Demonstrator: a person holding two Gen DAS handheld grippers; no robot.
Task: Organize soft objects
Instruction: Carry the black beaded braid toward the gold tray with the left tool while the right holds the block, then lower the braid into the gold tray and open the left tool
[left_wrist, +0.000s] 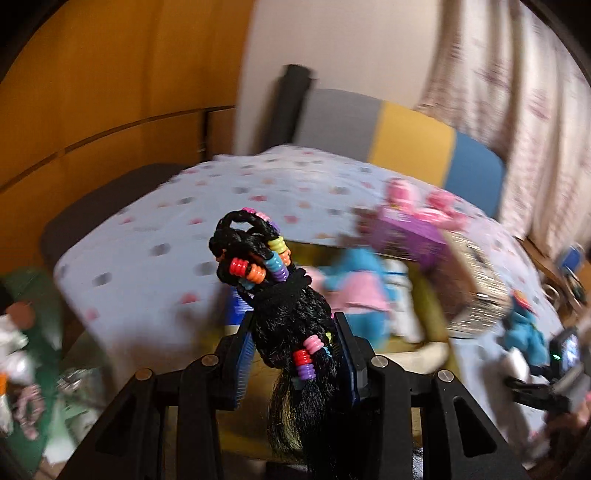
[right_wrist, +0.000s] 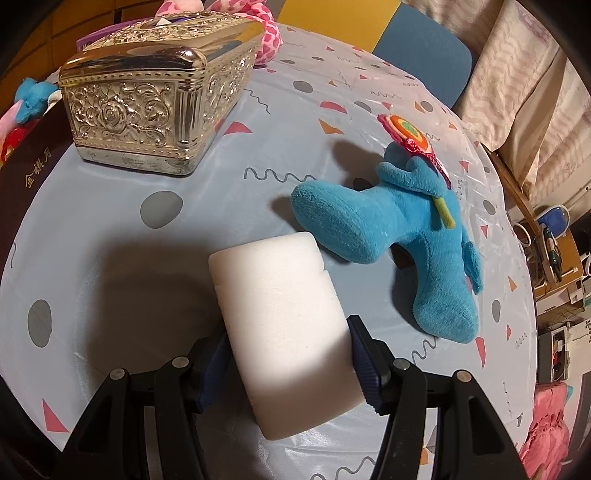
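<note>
Ahead and to the left of the right jaws, an embossed silver box (right_wrist: 155, 107) sits on the patterned tablecloth (right_wrist: 110, 229). A dark box with gold lettering (right_wrist: 26, 173) lies further left. Ahead of the left jaws, blurred, stand a purple box (left_wrist: 406, 232) and a headboard (left_wrist: 406, 144) in grey, yellow and blue panels.

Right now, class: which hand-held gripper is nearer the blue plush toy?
Right. The right hand-held gripper, gripping a white foam block, sits beside the blue plush toy; the left is farther off.

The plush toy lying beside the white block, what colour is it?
The plush toy is bright blue, holding an orange-and-pink lollipop; clearest in the right wrist view.
</note>
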